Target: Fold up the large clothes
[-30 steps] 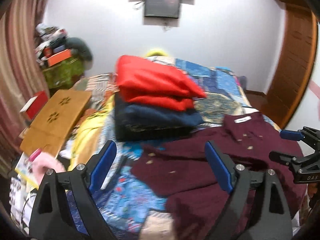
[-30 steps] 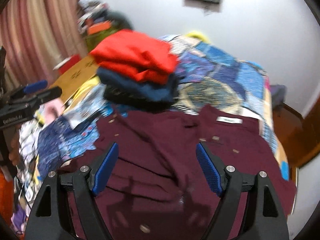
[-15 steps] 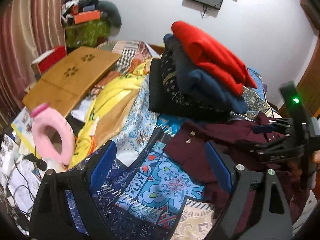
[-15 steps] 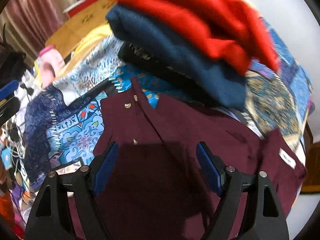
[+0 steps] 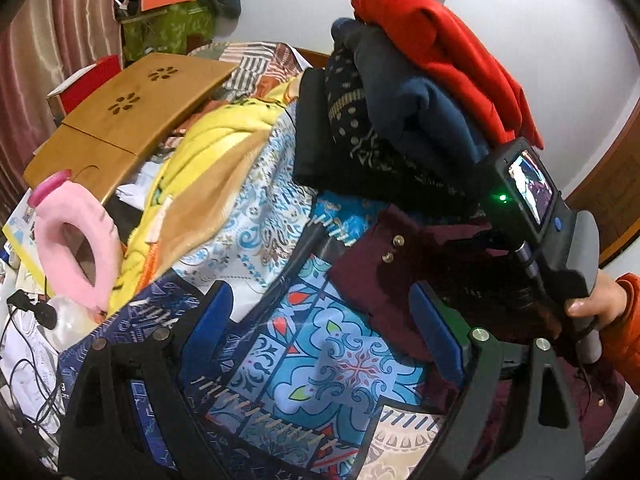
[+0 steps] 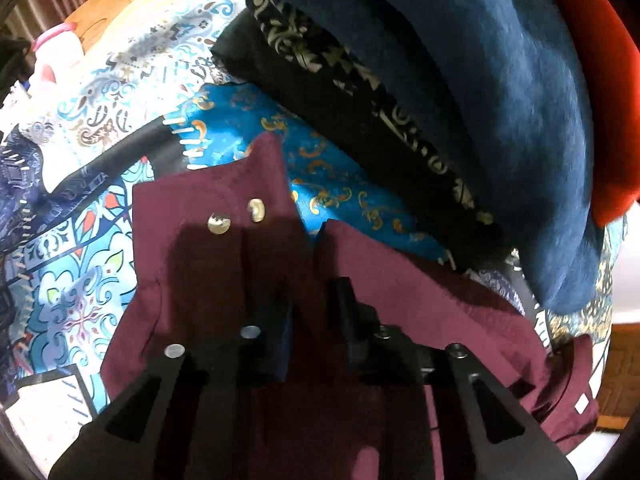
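Right claw (closed) on maroon shirt

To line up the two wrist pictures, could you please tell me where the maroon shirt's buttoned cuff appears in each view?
Left wrist: the maroon shirt's cuff lies right of centre, two buttons showing, beyond the open left gripper.
Right wrist: the cuff lies left of centre, just ahead of the right gripper, whose fingers are closed on the maroon cloth.
Shared landmark: the folded stack's navy garment.

Even indoor light; fisheye-bent edges; tool shadow on shirt.
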Demonstrator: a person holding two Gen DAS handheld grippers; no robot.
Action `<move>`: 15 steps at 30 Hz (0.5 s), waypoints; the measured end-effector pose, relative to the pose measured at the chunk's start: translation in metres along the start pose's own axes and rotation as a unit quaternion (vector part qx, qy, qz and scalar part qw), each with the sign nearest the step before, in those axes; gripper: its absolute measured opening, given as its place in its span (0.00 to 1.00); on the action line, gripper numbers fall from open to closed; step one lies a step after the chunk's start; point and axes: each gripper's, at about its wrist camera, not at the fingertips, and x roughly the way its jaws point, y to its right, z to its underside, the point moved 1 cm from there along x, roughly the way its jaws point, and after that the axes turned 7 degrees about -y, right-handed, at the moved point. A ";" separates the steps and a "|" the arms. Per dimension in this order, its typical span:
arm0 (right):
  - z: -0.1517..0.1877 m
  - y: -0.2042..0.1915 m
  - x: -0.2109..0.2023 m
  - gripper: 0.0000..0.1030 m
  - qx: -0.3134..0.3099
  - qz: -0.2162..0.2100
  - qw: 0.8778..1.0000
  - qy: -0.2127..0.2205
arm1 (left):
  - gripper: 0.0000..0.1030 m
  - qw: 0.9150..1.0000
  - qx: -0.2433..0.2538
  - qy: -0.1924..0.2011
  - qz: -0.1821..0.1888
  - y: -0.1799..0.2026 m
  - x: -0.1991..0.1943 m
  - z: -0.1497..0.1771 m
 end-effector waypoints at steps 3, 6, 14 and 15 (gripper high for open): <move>0.015 -0.009 -0.013 0.06 -0.012 0.028 0.999 0.026 | 0.87 1.000 0.007 -0.004 0.002 0.007 0.002 0.002; 0.032 -0.013 -0.038 0.05 -0.021 0.041 0.997 0.061 | 0.87 1.000 0.018 -0.005 0.002 0.015 0.000 0.005; 0.087 0.016 -0.133 0.04 0.023 0.038 0.987 0.157 | 0.87 0.999 0.048 0.010 0.001 0.045 -0.020 0.011; 0.098 0.025 -0.149 0.04 0.038 0.039 0.983 0.175 | 0.87 0.999 0.051 0.012 0.001 0.048 -0.022 0.011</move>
